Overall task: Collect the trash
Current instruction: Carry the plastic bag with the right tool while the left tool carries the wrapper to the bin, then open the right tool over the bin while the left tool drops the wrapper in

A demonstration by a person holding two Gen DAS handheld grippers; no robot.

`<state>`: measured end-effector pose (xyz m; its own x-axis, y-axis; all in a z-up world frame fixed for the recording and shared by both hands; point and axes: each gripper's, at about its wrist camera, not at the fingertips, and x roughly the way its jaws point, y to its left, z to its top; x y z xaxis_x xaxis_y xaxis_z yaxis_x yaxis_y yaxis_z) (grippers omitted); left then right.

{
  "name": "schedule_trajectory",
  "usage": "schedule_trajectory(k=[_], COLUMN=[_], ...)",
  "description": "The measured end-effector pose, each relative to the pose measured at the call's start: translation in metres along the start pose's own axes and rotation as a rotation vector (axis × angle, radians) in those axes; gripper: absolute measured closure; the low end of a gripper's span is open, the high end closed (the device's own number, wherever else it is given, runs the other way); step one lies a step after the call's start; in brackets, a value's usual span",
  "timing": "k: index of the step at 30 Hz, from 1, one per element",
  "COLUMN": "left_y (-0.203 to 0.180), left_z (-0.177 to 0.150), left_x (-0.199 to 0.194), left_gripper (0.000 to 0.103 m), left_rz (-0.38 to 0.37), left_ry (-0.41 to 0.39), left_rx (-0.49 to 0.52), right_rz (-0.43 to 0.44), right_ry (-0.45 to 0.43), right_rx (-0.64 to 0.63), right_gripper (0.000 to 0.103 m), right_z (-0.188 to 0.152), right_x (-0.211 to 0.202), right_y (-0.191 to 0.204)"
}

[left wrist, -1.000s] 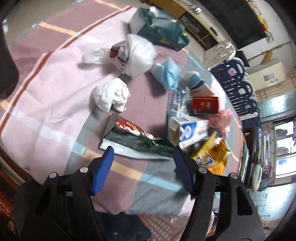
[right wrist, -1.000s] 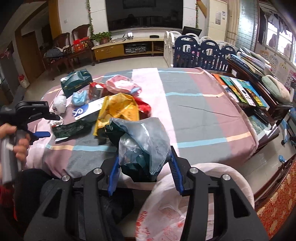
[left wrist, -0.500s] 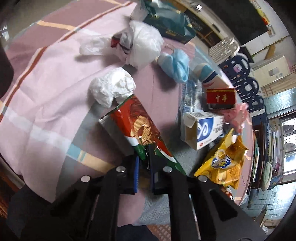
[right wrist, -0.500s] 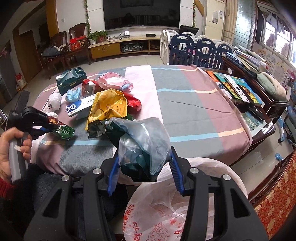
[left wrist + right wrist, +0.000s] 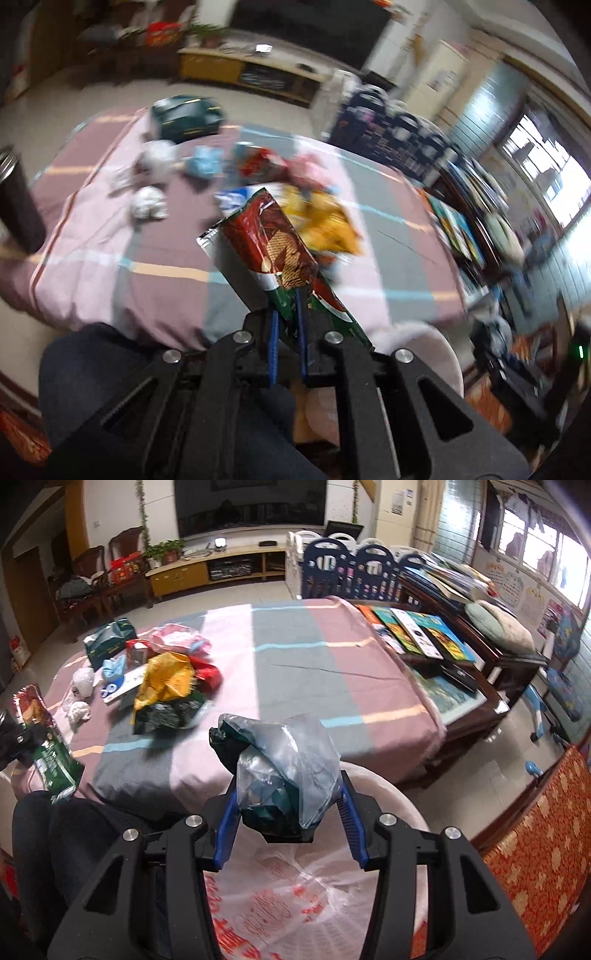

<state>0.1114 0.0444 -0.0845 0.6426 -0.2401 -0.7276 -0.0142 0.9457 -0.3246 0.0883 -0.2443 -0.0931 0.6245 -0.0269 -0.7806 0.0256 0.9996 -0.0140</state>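
Left gripper [image 5: 286, 325] pinches the snack wrapper [image 5: 275, 254] clear of the table [image 5: 332, 672], right gripper [image 5: 288, 812] clamps a crumpled plastic bag [image 5: 284, 768] above the lined bin [image 5: 295, 897], apparently staged for dropping.

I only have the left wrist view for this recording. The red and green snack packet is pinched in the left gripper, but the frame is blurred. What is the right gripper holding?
Observer: The right gripper holds a crumpled grey-blue plastic bag between its blue pads.
Operator: Where is that hand?
Observer: It hangs above a round white bin lined with a white plastic bag printed in red.
Operator: Is my packet near that bin?
Observer: No. In the right wrist view, the red and green snack packet is far to the left, by the near-left edge of the striped tablecloth.
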Motion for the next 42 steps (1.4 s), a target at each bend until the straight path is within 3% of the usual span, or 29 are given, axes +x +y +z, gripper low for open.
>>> schedule_trajectory(k=[5,11,16,23,24,27,28,33,35,42], left_y=[-0.076,-0.114,-0.115,-0.131,-0.132,-0.131,-0.13,-0.119,-0.108,-0.072], left_z=[-0.047,-0.092,-0.093,-0.125,-0.126,-0.127,-0.125,-0.116,-0.109,-0.069], left_x=[0.003,0.032,0.044,0.079,0.083,0.083,0.08,0.064,0.058,0.026], left_gripper=[0.093,0.093,0.093,0.092,0.087,0.046,0.042,0.029,0.028,0.021], left_rz=[-0.148,-0.186,-0.18,-0.217,-0.213,-0.204,-0.2,-0.166,-0.136,0.049], left_ry=[0.09,0.217,0.233,0.361,0.369,0.351,0.329,0.262,0.235,0.105], left_rx=[0.217,0.383,0.401,0.398,0.403,0.4,0.393,0.382,0.35,0.255], right_rz=[-0.064,-0.068,-0.072,-0.055,-0.056,-0.059,-0.06,-0.061,-0.059,-0.122], right_ry=[0.026,0.029,0.031,0.059,0.061,0.074,0.082,0.162,0.194,0.305], right_rx=[0.041,0.147,0.147,0.142,0.141,0.134,0.132,0.142,0.147,0.079], right_gripper=[0.054,0.054,0.054,0.054,0.054,0.054,0.054,0.053,0.053,0.032], right_z=[-0.017,-0.019,-0.016,-0.018,-0.019,-0.019,-0.021,-0.032,-0.037,-0.057], right_x=[-0.013,-0.025,-0.023,-0.016,-0.016,-0.013,-0.011,0.005,0.012,0.031], right_y=[-0.04,-0.084,-0.081,-0.076,-0.076,-0.073,-0.072,-0.067,-0.063,-0.038])
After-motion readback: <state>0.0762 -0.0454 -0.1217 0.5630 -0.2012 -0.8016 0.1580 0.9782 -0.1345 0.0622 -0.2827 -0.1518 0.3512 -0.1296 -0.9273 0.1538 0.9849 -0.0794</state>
